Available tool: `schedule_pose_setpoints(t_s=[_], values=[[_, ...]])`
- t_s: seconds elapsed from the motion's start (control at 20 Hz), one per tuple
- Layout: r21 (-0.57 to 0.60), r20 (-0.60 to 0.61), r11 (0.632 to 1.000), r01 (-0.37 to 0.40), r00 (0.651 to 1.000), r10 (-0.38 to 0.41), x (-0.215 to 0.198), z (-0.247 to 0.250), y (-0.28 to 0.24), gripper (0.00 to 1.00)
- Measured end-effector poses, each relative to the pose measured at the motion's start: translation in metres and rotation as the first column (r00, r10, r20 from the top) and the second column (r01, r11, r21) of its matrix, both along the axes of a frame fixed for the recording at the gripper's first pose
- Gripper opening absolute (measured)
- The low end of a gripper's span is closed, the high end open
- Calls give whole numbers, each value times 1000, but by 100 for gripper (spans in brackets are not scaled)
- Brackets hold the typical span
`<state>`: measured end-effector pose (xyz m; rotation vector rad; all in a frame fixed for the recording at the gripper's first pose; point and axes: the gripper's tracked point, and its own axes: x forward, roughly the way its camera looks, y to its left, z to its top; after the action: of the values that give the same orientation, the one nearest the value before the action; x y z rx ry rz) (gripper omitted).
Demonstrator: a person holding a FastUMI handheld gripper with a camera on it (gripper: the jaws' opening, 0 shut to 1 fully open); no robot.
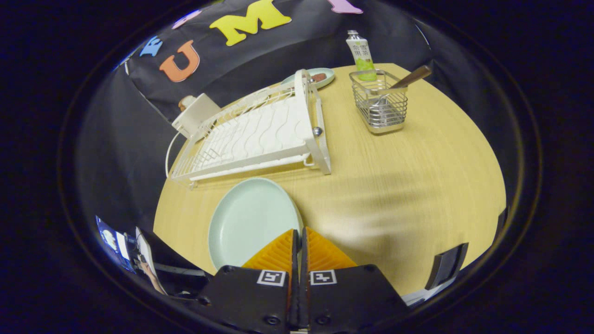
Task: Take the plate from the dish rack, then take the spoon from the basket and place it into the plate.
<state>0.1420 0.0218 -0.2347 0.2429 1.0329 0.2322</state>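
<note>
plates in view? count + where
2. One pale green plate lies on the table just ahead of the gripper, whose fingers are closed on its near rim. A second plate sits beyond the dish rack, partly hidden, something brown on it.

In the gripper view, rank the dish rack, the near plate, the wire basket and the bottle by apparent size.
1. dish rack
2. plate, enlarged by nearness to the shut gripper
3. basket
4. bottle, farthest away, so its true size is unsure
</note>
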Motion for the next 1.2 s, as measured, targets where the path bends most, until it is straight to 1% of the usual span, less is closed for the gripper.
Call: schedule_pose_setpoints(t_s=[0.25, 0.45, 0.55, 0.6, 0.7, 0.8, 0.9, 1.0, 1.2], values=[[22, 19, 999, -26, 999, 26, 11, -10, -5, 6], [-34, 64, 999, -9, 998, 11, 15, -10, -17, 6], [-62, 111, 998, 7, 994, 0, 19, -6, -27, 7], [-66, 145, 998, 14, 989, -4, 23, 0, -31, 19], [-76, 208, 997, 18, 978, -2, 29, 5, -38, 49], [-79, 274, 996, 47, 962, -23, 37, 15, -49, 80], [-80, 334, 993, 86, 941, -54, 46, 23, -64, 87], [-72, 402, 990, 122, 912, -83, 58, 34, -80, 89], [-60, 581, 977, 203, 803, -131, 87, 61, -120, 92]])
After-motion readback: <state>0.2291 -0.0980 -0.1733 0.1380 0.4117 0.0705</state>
